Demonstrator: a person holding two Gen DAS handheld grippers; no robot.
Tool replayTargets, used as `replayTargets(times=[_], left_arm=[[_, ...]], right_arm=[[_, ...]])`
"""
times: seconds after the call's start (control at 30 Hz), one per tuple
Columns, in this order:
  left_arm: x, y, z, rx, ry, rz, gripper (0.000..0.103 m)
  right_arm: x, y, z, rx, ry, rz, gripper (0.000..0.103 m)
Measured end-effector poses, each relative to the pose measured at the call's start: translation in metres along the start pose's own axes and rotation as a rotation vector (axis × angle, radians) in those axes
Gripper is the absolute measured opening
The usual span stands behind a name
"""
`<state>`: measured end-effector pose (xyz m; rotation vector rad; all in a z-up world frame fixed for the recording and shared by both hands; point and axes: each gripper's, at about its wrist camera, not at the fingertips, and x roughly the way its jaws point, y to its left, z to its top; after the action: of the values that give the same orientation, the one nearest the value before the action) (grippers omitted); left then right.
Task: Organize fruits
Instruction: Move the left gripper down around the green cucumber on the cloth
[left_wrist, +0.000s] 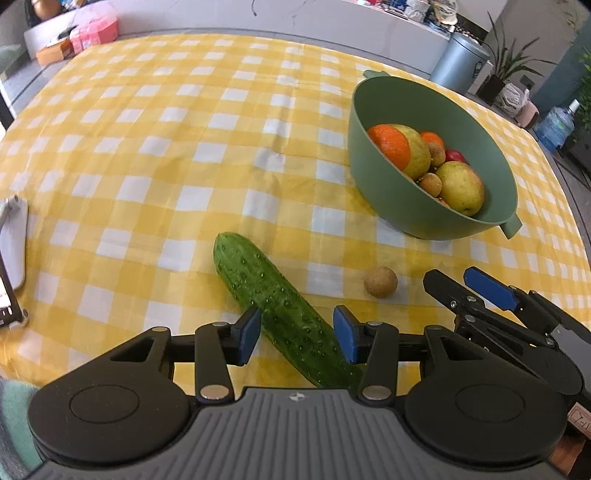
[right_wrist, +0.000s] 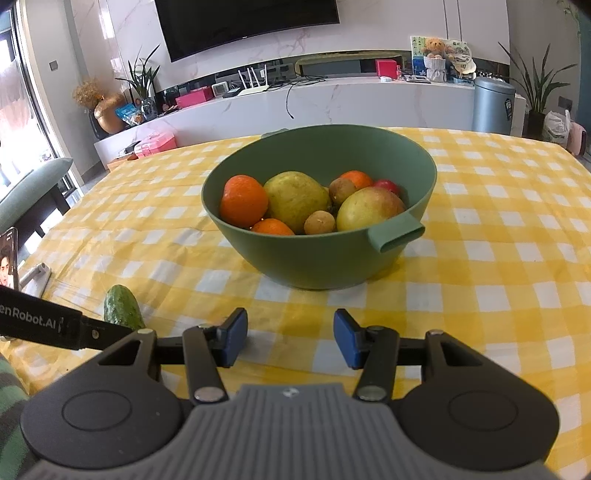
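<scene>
A green cucumber (left_wrist: 273, 306) lies slantwise on the yellow checked cloth, and my left gripper (left_wrist: 297, 336) stands over it. Its blue pads (left_wrist: 249, 334) sit on either side of the cucumber, close to its skin, without a clear squeeze. A small brown longan (left_wrist: 380, 282) lies loose to the right of it. My right gripper (left_wrist: 461, 286) is just right of the longan, open and empty (right_wrist: 290, 338). The green bowl (left_wrist: 373, 192) (right_wrist: 314, 258) holds oranges, pears, longans and a red fruit. The cucumber's tip (right_wrist: 122, 308) shows in the right wrist view; the loose longan is hidden there.
A phone on a white stand (left_wrist: 14, 240) (right_wrist: 9, 258) sits at the table's left edge. Beyond the far edge are a marble counter (right_wrist: 332, 99), a grey bin (right_wrist: 493, 105) and potted plants. A striped sleeve (right_wrist: 11, 398) shows at lower left.
</scene>
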<state>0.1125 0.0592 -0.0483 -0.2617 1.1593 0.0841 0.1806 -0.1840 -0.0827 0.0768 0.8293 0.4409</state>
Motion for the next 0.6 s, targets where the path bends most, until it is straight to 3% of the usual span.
replayTargets(times=[0.17, 0.37, 0.6], left_arm=[[0.005, 0.005, -0.003, -0.046, 0.029, -0.011, 0.054], [0.013, 0.011, -0.003, -0.109, 0.035, -0.038, 0.063], [0.022, 0.009, -0.002, -0.133, 0.027, -0.071, 0.062]], right_arm=[[-0.001, -0.001, 0.0, 0.005, -0.001, 0.013, 0.049], [0.0, -0.003, -0.001, 0.012, 0.005, 0.023, 0.049], [0.005, 0.001, -0.001, -0.003, 0.022, 0.031, 0.049]])
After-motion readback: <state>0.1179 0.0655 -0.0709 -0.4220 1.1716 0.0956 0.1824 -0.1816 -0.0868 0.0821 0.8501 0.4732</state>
